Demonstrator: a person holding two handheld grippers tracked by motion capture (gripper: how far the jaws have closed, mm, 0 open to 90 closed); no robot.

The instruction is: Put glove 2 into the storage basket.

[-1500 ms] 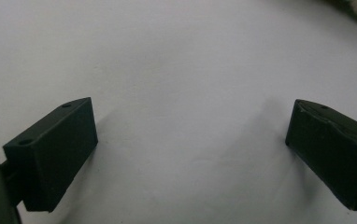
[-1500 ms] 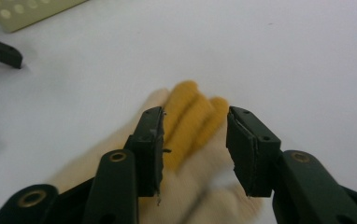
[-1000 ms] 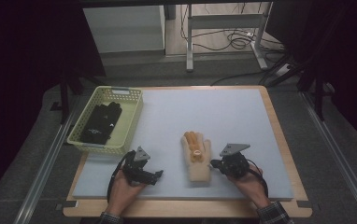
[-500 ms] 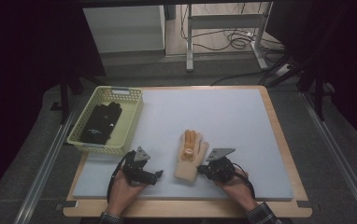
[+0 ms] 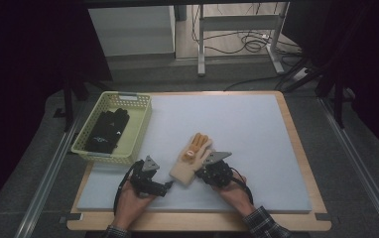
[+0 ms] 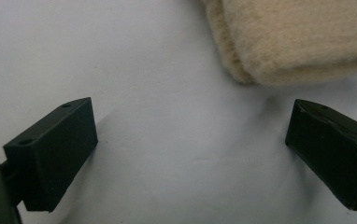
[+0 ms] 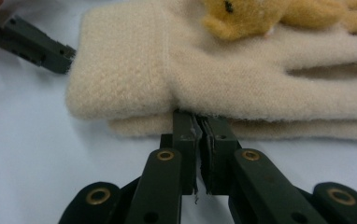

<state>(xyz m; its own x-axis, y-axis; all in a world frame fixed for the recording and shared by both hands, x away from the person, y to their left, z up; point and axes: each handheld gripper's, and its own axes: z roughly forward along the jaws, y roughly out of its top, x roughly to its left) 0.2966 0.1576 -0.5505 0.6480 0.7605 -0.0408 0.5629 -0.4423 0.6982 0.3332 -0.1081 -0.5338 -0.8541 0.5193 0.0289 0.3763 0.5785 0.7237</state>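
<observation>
A cream knitted glove (image 5: 191, 159) with an orange bear on its back lies on the white mat (image 5: 257, 134); it looks like a stacked pair (image 7: 214, 79). My right gripper (image 5: 201, 173) is at its right side, jaws closed together on the edge of the lower layer (image 7: 199, 123). My left gripper (image 5: 165, 188) rests on the mat just left of the cuff. Its jaws stand wide apart with bare mat between them (image 6: 190, 140), and the cuff (image 6: 298, 37) lies just beyond the tips. One of the left gripper's fingers (image 7: 36, 44) touches the cuff's far corner.
A yellow-green basket (image 5: 91, 153) with black gloves (image 5: 109, 130) in it stands at the mat's left edge. The mat lies on a wooden board (image 5: 296, 144). Behind the table are a metal frame and cables on the floor.
My right gripper has slid left across the mat with the glove, which has turned slightly and now lies closer to the left gripper. The left hand has stayed put.
</observation>
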